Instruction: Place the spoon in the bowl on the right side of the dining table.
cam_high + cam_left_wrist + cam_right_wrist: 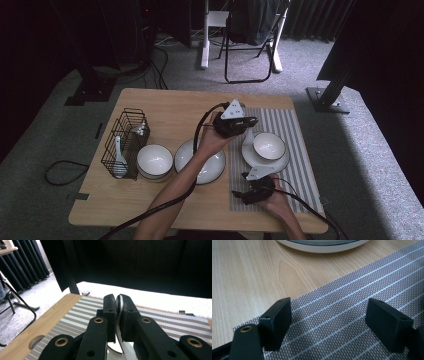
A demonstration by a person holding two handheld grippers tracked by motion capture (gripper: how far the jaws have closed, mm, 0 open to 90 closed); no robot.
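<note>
Left gripper (117,315) clenched on a white spoon's (120,305) handle over the striped placemat (295,131) beside the bowl (269,145) on its plate (248,153) — lower slowly, keep it level, release late; right gripper (328,323) released, resting idle.

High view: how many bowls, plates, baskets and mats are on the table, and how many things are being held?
Bowls: 2
Plates: 2
Wire basket: 1
Striped mat: 1
Held: 1, a white spoon in the left gripper jaws
Total: 7
</note>
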